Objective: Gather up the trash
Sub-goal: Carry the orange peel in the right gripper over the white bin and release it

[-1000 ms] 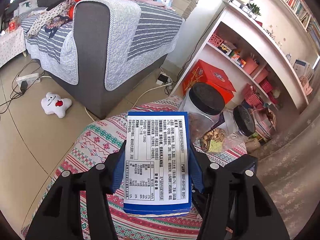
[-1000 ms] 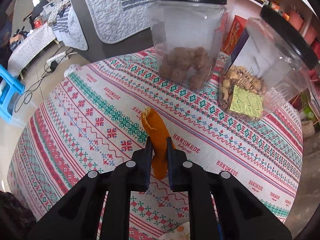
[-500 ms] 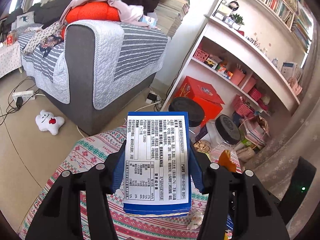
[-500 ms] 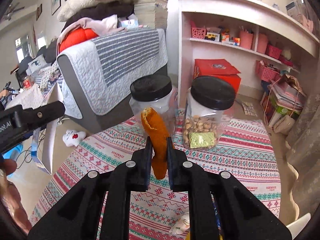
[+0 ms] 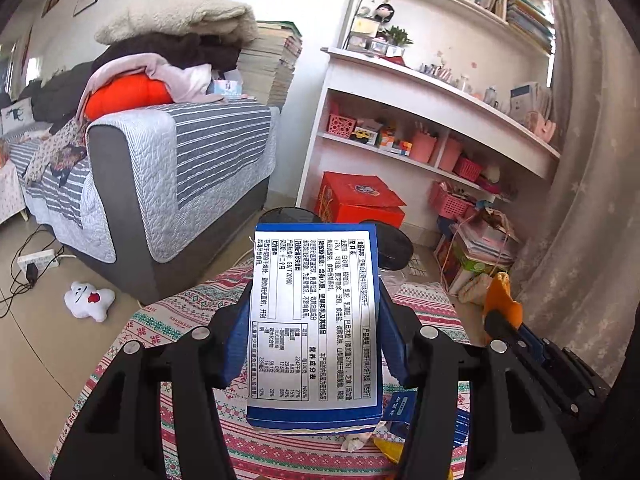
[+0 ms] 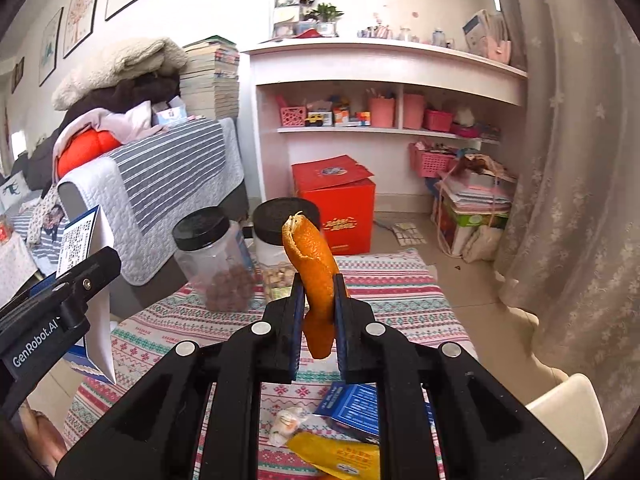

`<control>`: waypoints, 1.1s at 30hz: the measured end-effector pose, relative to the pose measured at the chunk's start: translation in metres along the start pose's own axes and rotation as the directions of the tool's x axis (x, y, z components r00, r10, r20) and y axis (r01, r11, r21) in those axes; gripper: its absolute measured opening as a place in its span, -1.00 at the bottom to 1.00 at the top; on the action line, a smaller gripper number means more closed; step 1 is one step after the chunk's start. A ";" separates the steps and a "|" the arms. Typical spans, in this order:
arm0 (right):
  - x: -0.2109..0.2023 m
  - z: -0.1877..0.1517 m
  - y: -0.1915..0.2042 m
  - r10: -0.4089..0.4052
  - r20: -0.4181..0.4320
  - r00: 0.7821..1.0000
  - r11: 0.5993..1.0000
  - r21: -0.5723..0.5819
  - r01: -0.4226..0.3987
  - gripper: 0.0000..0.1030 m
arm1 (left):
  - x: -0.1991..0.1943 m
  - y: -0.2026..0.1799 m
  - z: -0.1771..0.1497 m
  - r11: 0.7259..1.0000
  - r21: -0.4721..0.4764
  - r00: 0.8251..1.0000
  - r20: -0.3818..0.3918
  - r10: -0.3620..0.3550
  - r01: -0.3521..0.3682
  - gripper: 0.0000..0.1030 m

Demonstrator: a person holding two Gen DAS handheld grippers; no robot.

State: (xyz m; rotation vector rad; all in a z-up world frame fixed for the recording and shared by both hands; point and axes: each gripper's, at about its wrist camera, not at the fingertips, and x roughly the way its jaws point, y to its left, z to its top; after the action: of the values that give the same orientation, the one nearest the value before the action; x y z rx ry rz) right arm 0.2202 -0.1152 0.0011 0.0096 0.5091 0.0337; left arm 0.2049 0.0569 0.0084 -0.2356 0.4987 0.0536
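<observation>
My left gripper (image 5: 312,332) is shut on a blue-and-white food box (image 5: 314,320) and holds it high above the patterned tablecloth (image 5: 180,312). The box also shows at the left of the right wrist view (image 6: 80,240). My right gripper (image 6: 316,312) is shut on a strip of orange peel (image 6: 314,276), also raised above the table. The peel shows at the right of the left wrist view (image 5: 500,300). On the cloth below lie a crumpled white wrapper (image 6: 286,424), a blue packet (image 6: 356,408) and a yellow packet (image 6: 340,456).
Two clear jars with black lids (image 6: 212,256) (image 6: 280,240) stand at the table's far edge. Beyond are a grey sofa (image 5: 168,176), a white shelf unit (image 6: 380,92), a red box (image 6: 336,200) and a curtain (image 6: 580,200). A white chair edge (image 6: 568,420) is at the right.
Both grippers have risen well above the table with their loads still held. The views now look out over the room and the jars sit lower and farther away.
</observation>
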 end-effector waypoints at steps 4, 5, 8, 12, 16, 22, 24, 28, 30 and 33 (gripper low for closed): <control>-0.018 -0.008 -0.027 -0.121 0.033 0.992 0.992 0.022 0.121 -0.75 | -0.005 -0.022 -0.008 0.999 0.048 1.000 0.007 -0.014 0.014 0.06; -0.023 -0.010 -0.035 -0.155 0.037 0.987 0.988 0.030 0.154 -0.75 | -0.005 -0.028 -0.010 0.998 0.058 1.000 0.008 -0.017 0.016 0.06; -0.035 -0.014 -0.062 -0.244 0.041 0.969 0.968 0.066 0.241 -0.75 | -0.007 -0.044 -0.018 0.996 0.088 1.000 0.006 -0.031 0.030 0.06; -0.050 -0.020 -0.100 -0.357 0.045 0.933 0.930 0.108 0.351 -0.75 | -0.006 -0.064 -0.029 0.990 0.135 0.999 0.002 -0.042 0.042 0.06; -0.061 -0.026 -0.144 -0.443 0.008 0.897 0.884 0.170 0.435 -0.74 | -0.004 -0.082 -0.040 0.982 0.179 0.999 -0.009 -0.051 0.052 0.06; -0.070 -0.038 -0.198 -0.529 -0.094 0.844 0.814 0.225 0.535 -0.73 | -0.007 -0.105 -0.051 0.972 0.225 0.998 -0.004 -0.066 0.065 0.06; -0.071 -0.046 -0.212 -0.539 -0.139 0.831 0.799 0.230 0.556 -0.70 | -0.010 -0.113 -0.054 0.968 0.239 0.997 -0.002 -0.073 0.072 0.06; -0.079 -0.057 -0.234 -0.550 -0.184 0.814 0.776 0.246 0.580 0.02 | -0.015 -0.132 -0.060 0.959 0.264 0.995 -0.008 -0.102 0.101 0.06; -0.090 -0.059 -0.242 -0.591 -0.165 0.790 0.748 0.255 0.613 0.38 | -0.018 -0.145 -0.066 0.952 0.281 0.992 -0.017 -0.122 0.122 0.06; -0.107 -0.061 -0.256 -0.640 -0.126 0.758 0.711 0.279 0.646 0.71 | -0.022 -0.166 -0.077 0.933 0.320 0.986 -0.042 -0.161 0.166 0.06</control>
State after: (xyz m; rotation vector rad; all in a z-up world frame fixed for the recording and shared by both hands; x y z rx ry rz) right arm 0.1045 -0.3743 -0.0038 0.1375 0.5116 -0.7453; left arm 0.1673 -0.1223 -0.0117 0.0445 0.4933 -0.1924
